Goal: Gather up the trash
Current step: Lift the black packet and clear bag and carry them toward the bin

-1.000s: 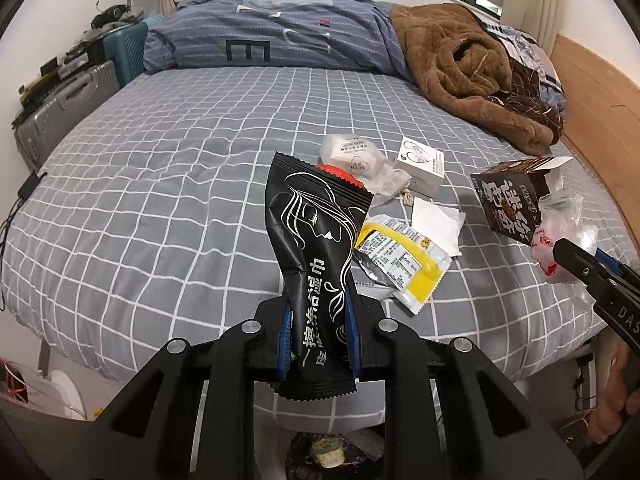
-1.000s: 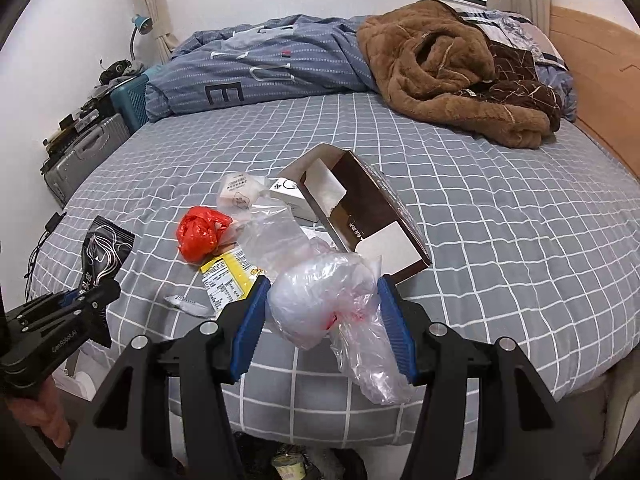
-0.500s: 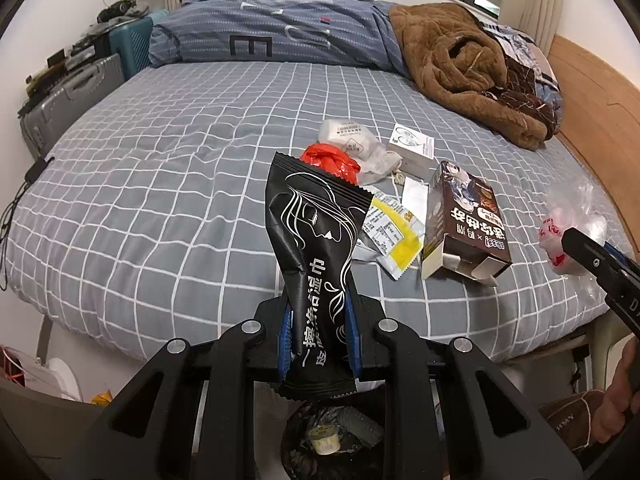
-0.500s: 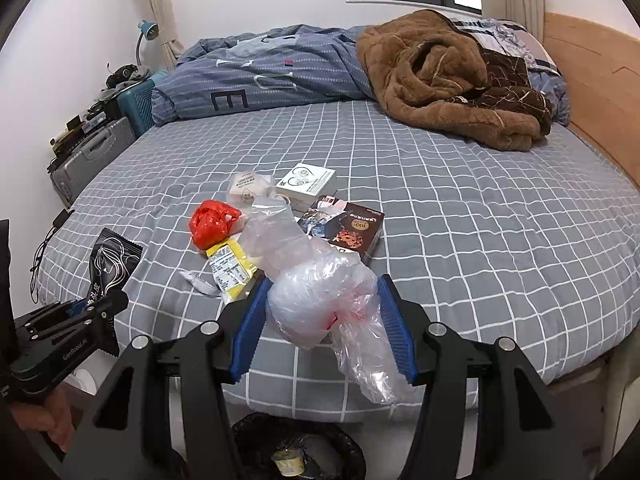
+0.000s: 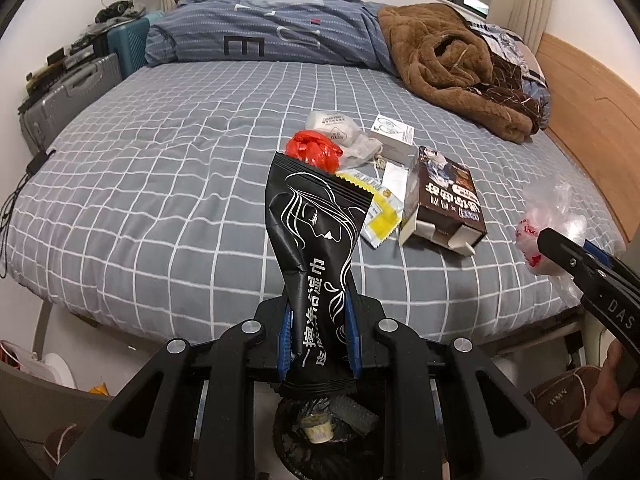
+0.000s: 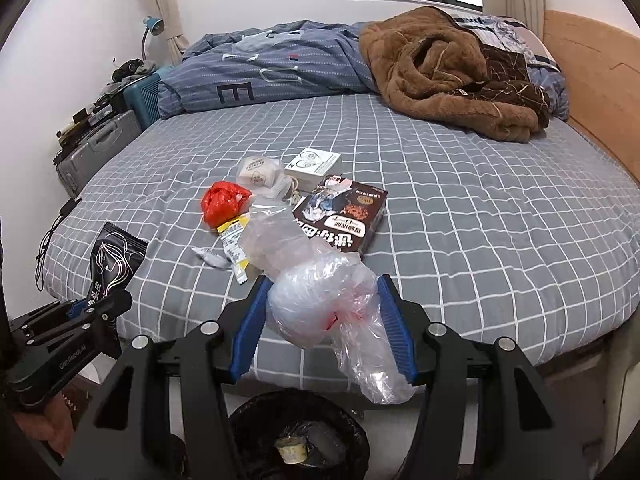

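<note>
My left gripper [image 5: 318,332] is shut on a black wipes packet [image 5: 316,240], held upright off the bed's front edge, above a black-lined trash bin [image 5: 320,428]. My right gripper [image 6: 320,328] is shut on a crumpled clear plastic bag [image 6: 320,300], also above the bin [image 6: 300,436]. On the grey checked bed lie a red plastic bag [image 6: 222,202], a yellow sachet [image 6: 234,246], a brown snack box [image 6: 344,216], a white box [image 6: 314,164] and a white pouch [image 6: 256,172]. The left gripper also shows in the right wrist view [image 6: 96,312].
A brown fleece blanket [image 6: 448,68] and a blue striped duvet [image 6: 260,68] lie at the far end of the bed. Suitcases [image 5: 68,96] stand at the left wall. A wooden headboard [image 6: 592,80] runs along the right. Slippers [image 5: 560,400] are on the floor.
Both grippers have pulled back from the bed with their items held. The trash bin has come into fuller view below them. The brown box now lies flat on the bed.
</note>
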The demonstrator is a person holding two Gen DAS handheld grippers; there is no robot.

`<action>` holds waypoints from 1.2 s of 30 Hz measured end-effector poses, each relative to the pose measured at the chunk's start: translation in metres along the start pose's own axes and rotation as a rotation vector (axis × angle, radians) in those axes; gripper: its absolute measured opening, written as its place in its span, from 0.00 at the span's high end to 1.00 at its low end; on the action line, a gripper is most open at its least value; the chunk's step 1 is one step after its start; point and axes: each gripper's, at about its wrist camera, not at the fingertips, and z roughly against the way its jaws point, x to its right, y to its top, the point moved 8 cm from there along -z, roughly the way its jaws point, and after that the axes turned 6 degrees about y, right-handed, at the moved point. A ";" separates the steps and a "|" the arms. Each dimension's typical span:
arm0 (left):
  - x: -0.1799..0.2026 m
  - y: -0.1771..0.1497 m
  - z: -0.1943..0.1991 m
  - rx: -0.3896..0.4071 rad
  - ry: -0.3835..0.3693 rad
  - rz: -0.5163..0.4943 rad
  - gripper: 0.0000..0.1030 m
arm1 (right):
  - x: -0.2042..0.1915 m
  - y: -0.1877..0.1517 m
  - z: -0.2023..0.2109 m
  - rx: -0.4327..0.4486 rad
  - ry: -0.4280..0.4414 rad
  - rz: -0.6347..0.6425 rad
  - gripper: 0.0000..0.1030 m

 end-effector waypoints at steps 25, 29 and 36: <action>0.006 -0.062 0.023 -0.041 -0.031 -0.012 0.80 | -0.009 -0.055 0.026 -0.043 0.001 0.000 0.49; 0.007 -0.076 0.022 -0.059 -0.039 -0.013 0.80 | -0.010 -0.068 0.028 -0.060 0.001 0.002 0.49; 0.006 -0.096 0.021 -0.085 -0.037 -0.012 0.80 | -0.013 -0.084 0.029 -0.081 0.003 0.009 0.49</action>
